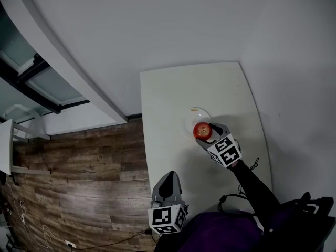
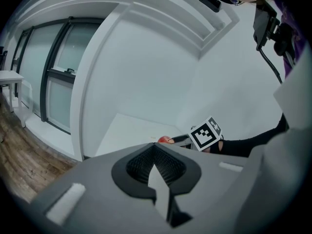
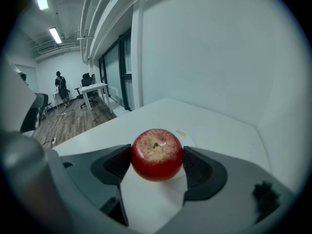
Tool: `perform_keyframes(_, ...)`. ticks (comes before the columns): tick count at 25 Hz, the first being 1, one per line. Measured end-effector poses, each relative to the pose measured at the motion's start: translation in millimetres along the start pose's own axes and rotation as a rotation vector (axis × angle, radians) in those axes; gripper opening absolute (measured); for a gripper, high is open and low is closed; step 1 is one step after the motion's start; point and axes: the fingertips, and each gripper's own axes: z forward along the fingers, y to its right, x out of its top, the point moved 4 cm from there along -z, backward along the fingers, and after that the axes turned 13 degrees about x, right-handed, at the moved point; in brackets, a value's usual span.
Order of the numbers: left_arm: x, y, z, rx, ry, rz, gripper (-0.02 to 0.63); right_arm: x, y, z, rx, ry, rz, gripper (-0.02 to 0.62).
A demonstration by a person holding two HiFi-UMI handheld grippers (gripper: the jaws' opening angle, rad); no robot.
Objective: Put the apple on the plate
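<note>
Two grippers in play here, and closest to the body is the left gripper, parked over the near edge of the white table with its jaws pressed together and nothing between them (its own view shows the black pads meeting at the tips). Further out, the right gripper reaches forward on a dark sleeve, and its jaws are clamped on the apple, one pad on each side. In the right gripper view the apple sits stem up between the pads, red with a paler speckled top. It's over the near edge of the plate, a small pale dish around the middle of the table; can't tell whether the fruit is actually touching it or held just above. From the right gripper's camera the plate peeks out just behind the apple, with a small yellowish mark on it. Past that the tabletop runs bare to the white wall. Off to the left is a wood floor and tall windows, and way down the room a person stands by a desk with chairs.
</note>
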Motion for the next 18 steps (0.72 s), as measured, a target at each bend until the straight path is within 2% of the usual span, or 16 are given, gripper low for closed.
perform_keyframes(18,-0.4,-14.7,9.1,0.015,-0.031,-0.003,0.005,8.7,15.5,25.5,-0.007,-0.002,0.001,0.331)
